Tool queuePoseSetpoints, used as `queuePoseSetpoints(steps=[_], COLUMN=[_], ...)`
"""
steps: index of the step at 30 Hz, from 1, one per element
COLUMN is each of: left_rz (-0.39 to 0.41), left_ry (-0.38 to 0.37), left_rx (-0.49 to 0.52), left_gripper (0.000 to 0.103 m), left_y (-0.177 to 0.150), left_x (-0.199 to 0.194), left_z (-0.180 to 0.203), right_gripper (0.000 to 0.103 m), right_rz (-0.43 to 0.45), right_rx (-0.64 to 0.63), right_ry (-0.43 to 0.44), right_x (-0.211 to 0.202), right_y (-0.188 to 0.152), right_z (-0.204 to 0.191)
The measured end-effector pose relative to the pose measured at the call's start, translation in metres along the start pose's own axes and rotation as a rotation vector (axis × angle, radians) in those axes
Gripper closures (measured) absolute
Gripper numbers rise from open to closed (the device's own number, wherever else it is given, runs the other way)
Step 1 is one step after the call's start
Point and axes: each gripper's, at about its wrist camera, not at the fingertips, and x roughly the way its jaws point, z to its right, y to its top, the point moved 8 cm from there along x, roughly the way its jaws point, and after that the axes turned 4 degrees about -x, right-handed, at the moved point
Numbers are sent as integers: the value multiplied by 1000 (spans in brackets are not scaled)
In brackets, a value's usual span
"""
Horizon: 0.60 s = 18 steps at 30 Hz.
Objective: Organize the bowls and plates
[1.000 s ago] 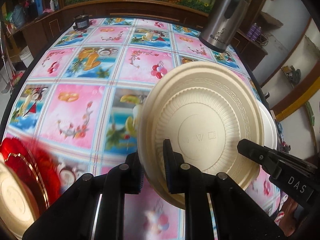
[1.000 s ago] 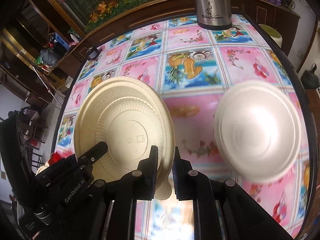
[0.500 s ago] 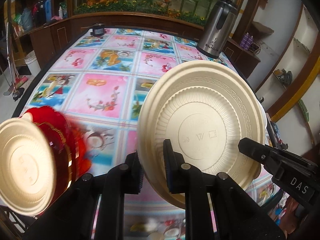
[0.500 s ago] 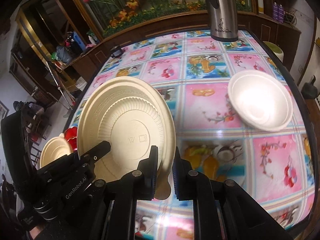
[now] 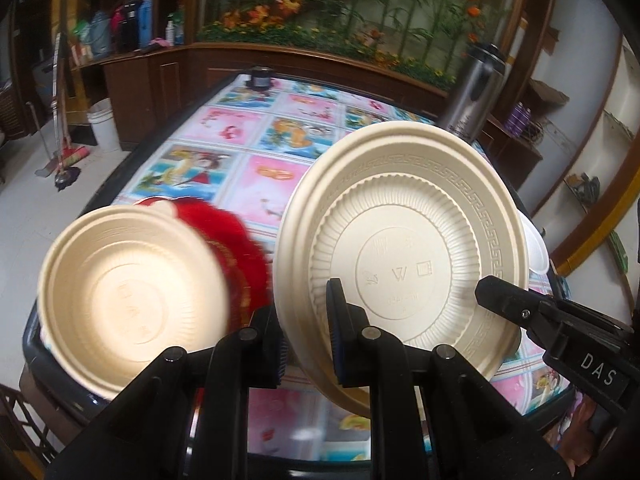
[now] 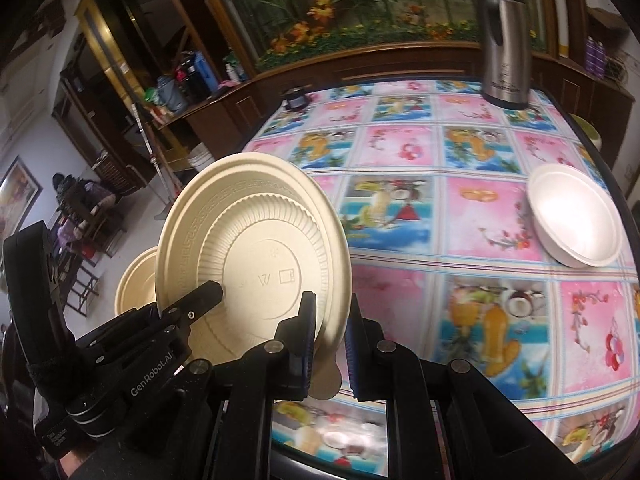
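Over on the left, the left gripper point(image 5: 306, 332) carries "GenRobot.AI" in white letters along its arm, readable from the right wrist view, where it reaches in from the lower left. A label lower on its handle is too small to read. Its fingers are clamped on the near rim of a cream plate point(image 5: 404, 248), which hangs tilted above the near part of the table point(image 5: 256, 152), its underside facing the cameras. That underside has a fluted ring, a key-pattern border and a stamped centre with a "W", a small square and fainter marks I cannot make out.

Beside it, lower left, a cream bowl point(image 5: 132, 300) sits blurred at the table's near left corner, with something red point(image 5: 236, 248) smeared behind it; what that is, I cannot say.

The right gripper point(image 6: 330, 332), marked "DAS" where it enters the left wrist view, pinches the same plate's point(image 6: 256, 256) rim from the other side, fingers closed on it.

Further right, a white bowl point(image 6: 576, 220) rests near the table's right edge; the plate hides most of it from the left camera. At the far end stands a steel flask point(image 6: 506, 40) with blurred lettering.
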Motion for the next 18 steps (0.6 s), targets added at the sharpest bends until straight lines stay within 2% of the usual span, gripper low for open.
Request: queuePoseSetpoints(steps=[12, 18], left_rz=[104, 119], left_ry=[68, 96], left_rx=[-66, -96], left_gripper=[88, 88], left_y=[15, 17], left_x=[-36, -40], left_z=[-54, -80], right_gripper=[90, 90], right_rz=[21, 20], right_rx=[-104, -139], right_ry=[76, 114], right_x=[7, 13], right_y=[13, 18], right_z=[-66, -93])
